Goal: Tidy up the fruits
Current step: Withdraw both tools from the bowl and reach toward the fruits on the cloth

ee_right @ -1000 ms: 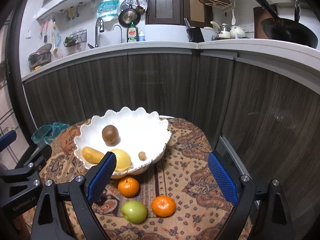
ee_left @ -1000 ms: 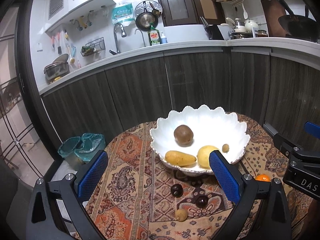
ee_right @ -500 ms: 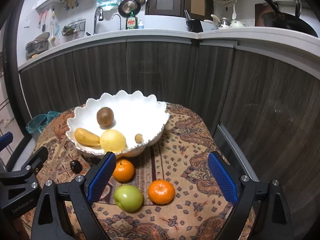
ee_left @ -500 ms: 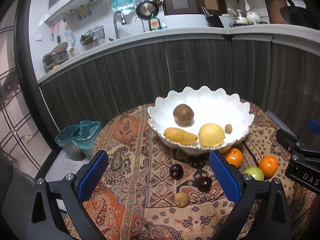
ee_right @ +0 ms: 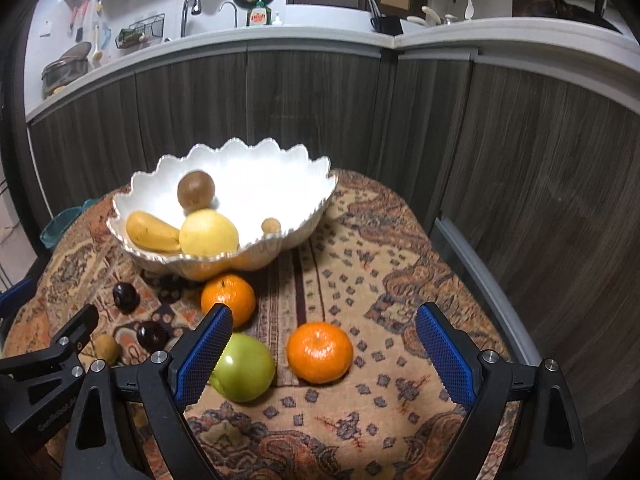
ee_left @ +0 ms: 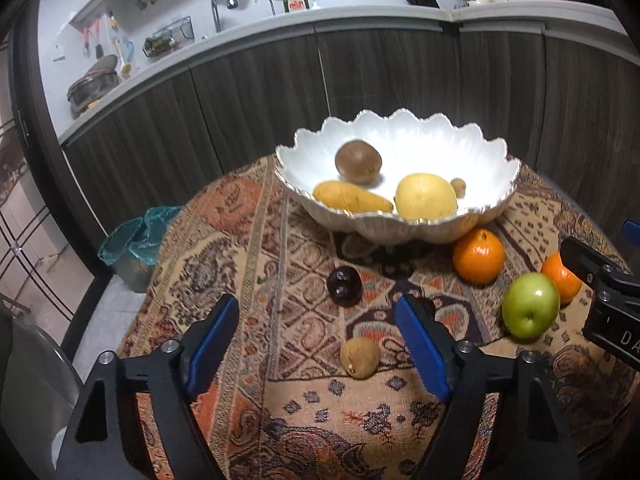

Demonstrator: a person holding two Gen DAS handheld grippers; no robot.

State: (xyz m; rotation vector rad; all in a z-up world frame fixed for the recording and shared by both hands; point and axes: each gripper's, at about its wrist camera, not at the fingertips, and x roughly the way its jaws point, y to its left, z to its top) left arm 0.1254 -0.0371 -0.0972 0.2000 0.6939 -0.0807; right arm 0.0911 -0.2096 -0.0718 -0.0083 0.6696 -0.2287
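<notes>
We read only white letters "DA" on right gripper (ee_left: 612,304) body, cut by frame edge; label on green bottle (ee_right: 258,16) at sink too small to read. Bowl (ee_left: 400,224) on patterned cloth (ee_left: 256,240), already holds four fruits. On cloth in front: two oranges (ee_right: 319,352), apple (ee_right: 244,370), two dark fruits (ee_left: 344,286), small brown fruit (ee_left: 359,357). Our left gripper (ee_left: 316,344) fingers apart, just been closing, nothing pressed; brown fruit lies between. Our right gripper fingers wide apart around orange, not touching. Open cloth at right, up to table edge (ee_right: 480,276).
</notes>
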